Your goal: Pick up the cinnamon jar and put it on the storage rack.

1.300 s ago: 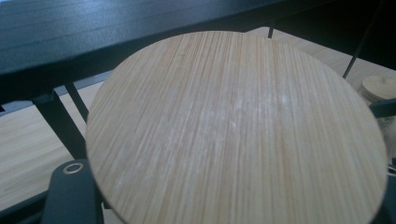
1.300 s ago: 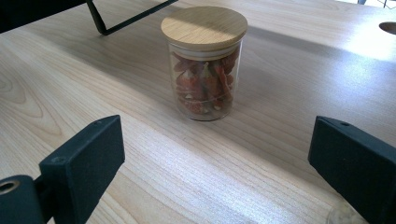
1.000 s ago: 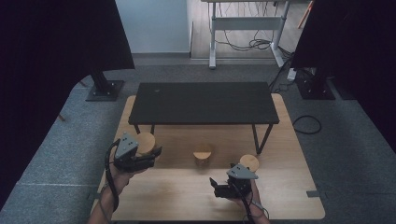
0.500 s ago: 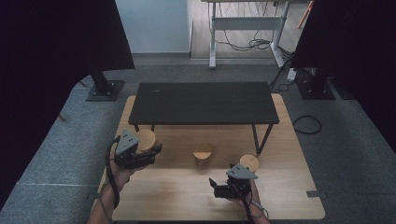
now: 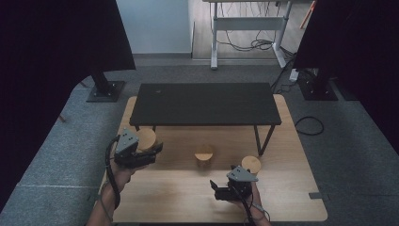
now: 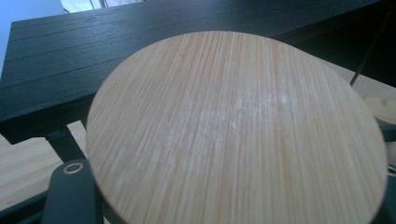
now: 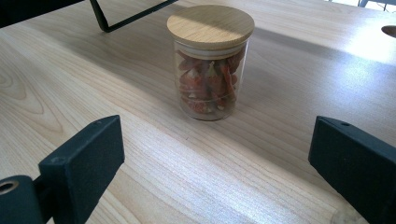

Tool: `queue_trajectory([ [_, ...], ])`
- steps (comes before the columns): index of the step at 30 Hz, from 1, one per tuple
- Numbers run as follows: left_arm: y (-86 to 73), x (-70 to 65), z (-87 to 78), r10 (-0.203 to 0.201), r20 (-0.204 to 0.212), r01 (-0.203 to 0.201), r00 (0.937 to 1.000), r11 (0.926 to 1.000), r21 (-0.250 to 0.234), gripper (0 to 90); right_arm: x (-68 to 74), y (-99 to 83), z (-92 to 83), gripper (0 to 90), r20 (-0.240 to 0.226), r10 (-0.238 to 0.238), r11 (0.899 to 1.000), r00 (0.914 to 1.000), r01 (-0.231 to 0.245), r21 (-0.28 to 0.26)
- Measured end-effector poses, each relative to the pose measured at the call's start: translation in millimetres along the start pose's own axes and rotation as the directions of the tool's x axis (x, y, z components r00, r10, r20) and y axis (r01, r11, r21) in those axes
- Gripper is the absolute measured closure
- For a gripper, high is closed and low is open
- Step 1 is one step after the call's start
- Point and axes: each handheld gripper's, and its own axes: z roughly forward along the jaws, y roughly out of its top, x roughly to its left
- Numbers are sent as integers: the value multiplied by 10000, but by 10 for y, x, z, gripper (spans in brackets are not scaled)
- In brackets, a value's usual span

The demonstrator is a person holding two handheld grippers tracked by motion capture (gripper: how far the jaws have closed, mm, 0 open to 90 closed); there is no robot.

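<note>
With my left forearm coming in from the near left edge of the wooden table (image 5: pixel 291 188), I have the left gripper (image 5: pixel 149 151) raised at the table's left side, pointing right and slightly far, its grey three-cornered plate on top. It is clenched around a jar with a bamboo lid (image 5: pixel 145 138); in the left gripper view that round lid (image 6: pixel 233 130) sits between the two black jaws, one jaw at bottom left and a sliver of the other at the right edge. Just beyond the lid is the low black shelf (image 5: pixel 205 103), standing on thin metal legs across the far half of the table.

My right hand (image 5: pixel 249 197) is low near the table's near edge, right of centre, and the right gripper (image 5: pixel 216 190) points left. Its jaws are spread wide, released, holding nothing. In the right gripper view a small glass jar (image 7: pixel 210 63) stands upright on the wood ahead of the jaws, well apart from them, with a bamboo lid on and red-orange pieces inside; can't tell what they are. In the high view this middle jar (image 5: pixel 203 156) stands near the shelf's front edge, between the grippers. A third lidded jar (image 5: pixel 251 164) stands just beside the right gripper, on its far side, near the shelf's right leg.
</note>
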Motion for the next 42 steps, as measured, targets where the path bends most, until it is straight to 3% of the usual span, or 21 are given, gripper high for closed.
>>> queue_trajectory([
  [12, 96, -55, 28, 330, 15, -330, 9995, 9994, -40, 251, -6, 1, 14, 29, -60, -40, 9999, 10000, 41, 104],
  [16, 73, -59, 51, 22, 52, -21, 10000, 9997, -261, 251, -5, 5, 12, 29, -77, -75, 9999, 9999, 76, 116],
  [42, 283, -58, 92, 363, -130, -369, 9993, 9984, -433, 251, -7, 19, -17, 29, -11, -207, 9997, 9998, 207, 101],
])
